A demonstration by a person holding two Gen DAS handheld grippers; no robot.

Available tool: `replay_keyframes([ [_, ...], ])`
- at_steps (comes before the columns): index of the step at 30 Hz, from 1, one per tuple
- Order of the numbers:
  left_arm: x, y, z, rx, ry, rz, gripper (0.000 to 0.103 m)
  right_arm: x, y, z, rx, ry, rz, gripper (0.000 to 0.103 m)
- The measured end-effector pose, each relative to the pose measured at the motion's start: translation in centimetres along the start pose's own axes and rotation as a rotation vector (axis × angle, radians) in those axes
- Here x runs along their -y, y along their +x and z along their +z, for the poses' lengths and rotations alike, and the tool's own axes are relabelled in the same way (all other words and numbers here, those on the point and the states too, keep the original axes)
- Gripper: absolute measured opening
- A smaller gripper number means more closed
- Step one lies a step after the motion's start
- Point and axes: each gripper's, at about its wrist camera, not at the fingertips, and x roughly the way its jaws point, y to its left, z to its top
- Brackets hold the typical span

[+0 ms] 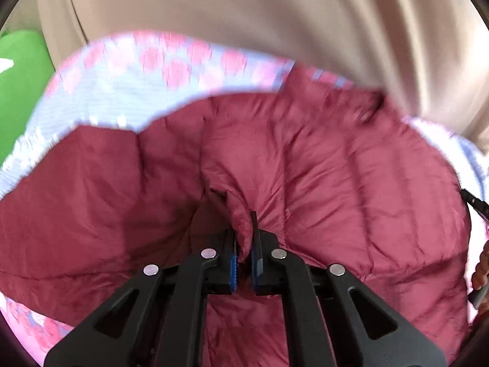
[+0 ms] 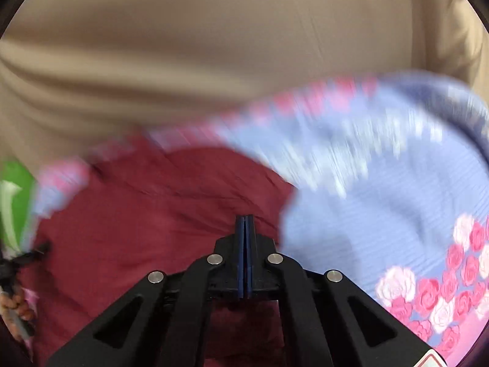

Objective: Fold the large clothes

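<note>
A dark red quilted jacket (image 1: pixel 336 168) lies spread on a flowered bedsheet (image 1: pixel 137 91). My left gripper (image 1: pixel 244 232) is shut on a raised fold of the jacket, and the cloth bunches between its blue pads. In the right wrist view the same jacket (image 2: pixel 137 214) lies under and left of my right gripper (image 2: pixel 244 223). Its fingers are pressed flat together and I see nothing between them. That gripper hovers over the jacket's edge, beside the bare blue sheet (image 2: pixel 382 198). Both views are blurred.
Beige fabric (image 1: pixel 244 6) (image 2: pixel 214 46) fills the background beyond the bed. A green object (image 1: pixel 21 76) (image 2: pixel 15 189) sits at the far left. A hand (image 1: pixel 481 266) shows at the right edge of the left wrist view, and another hand (image 2: pixel 18 305) at the left edge of the right wrist view.
</note>
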Motion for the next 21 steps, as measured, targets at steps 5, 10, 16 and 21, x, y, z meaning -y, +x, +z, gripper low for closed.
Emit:
replay_keyframes([
  [5, 0.5, 0.9, -0.8, 0.015, 0.010, 0.011, 0.005, 2.4, -2.9, -1.6, 0.037, 0.038, -0.028, 0.013],
  [10, 0.8, 0.7, -2.0, 0.055, 0.026, 0.020, 0.006, 1.4, -6.9, -5.1, 0.024, -0.164, -0.025, 0.050],
  [16, -0.3, 0.0, -2.7, 0.064, 0.030, 0.036, 0.007, -2.8, -3.4, -7.4, -0.053, -0.417, -0.146, 0.053],
  [21, -0.5, -0.2, -3.0, 0.063, 0.034, 0.034, 0.008, -0.2, -4.5, -5.0, 0.013, -0.227, -0.083, 0.006],
])
